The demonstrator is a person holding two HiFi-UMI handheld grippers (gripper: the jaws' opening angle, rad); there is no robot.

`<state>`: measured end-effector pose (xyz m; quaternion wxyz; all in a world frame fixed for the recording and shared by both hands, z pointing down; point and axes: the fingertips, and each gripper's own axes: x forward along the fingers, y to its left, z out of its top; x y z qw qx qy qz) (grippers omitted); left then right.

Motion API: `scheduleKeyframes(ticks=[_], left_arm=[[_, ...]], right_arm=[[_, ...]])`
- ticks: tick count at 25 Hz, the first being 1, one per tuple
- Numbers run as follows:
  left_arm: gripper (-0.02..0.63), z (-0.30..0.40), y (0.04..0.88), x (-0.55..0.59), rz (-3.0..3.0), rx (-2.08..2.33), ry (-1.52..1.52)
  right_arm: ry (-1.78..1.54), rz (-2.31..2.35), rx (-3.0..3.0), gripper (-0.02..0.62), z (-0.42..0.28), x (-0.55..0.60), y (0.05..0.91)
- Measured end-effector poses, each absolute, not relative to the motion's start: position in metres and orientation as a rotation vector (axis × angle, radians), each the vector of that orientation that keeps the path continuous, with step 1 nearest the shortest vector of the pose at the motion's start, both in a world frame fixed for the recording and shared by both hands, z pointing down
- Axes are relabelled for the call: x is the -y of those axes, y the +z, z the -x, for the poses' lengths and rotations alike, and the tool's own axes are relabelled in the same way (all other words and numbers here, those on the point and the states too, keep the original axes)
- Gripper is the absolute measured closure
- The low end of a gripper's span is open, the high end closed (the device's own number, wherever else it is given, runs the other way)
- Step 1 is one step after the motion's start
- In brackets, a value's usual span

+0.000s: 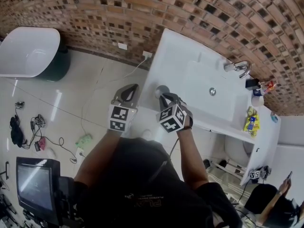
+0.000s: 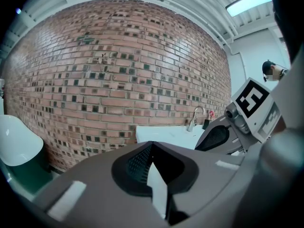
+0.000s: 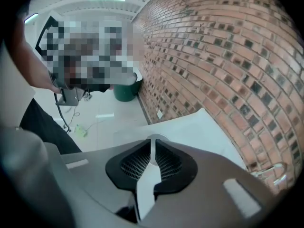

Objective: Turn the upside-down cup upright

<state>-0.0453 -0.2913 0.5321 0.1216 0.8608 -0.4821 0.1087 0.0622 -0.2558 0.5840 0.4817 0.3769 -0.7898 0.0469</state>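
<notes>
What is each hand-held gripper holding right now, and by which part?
Nothing. The left hand-held gripper is shut and empty; the right hand-held gripper stands slightly open with no pad on the cup just beyond its tips.

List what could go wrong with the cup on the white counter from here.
The cup sits near the counter's edge, so a nudge could send it to the floor. The right claw hangs just above it with jaws barely apart; a careless move may clip and topple it.

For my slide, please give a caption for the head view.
Right claw beside a grey cup on the white washbasin counter; left claw nearby.
</notes>
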Motion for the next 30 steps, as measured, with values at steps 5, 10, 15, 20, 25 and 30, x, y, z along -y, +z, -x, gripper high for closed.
scheduleKeyframes(ticks=[5,10,15,20,25,30], left_arm=[[0.607,0.035,0.525,0.289,-2.543,1.405,0.323],[0.607,0.023,0.519,0.285,-2.569,1.415,0.33],[0.607,0.008,0.513,0.278,-2.582,1.426,0.328],[0.607,-0.009,0.51,0.268,-2.597,1.43,0.325],[0.607,-0.021,0.506,0.251,-2.604,1.443,0.32],[0.607,-0.025,0.51,0.239,-2.592,1.47,0.329]], right_arm=[[0.068,-1.147,2.079,0.581,-0.068,0.257,0.546],[0.076,-1.372,2.217,0.583,-0.076,0.248,0.523],[0.119,-1.594,2.287,0.583,-0.096,0.245,0.512],[-0.023,-1.721,2.301,0.583,-0.115,0.233,0.498],[-0.029,-1.746,2.312,0.583,-0.13,0.219,0.501],[-0.096,-1.751,2.306,0.583,-0.137,0.204,0.499]])
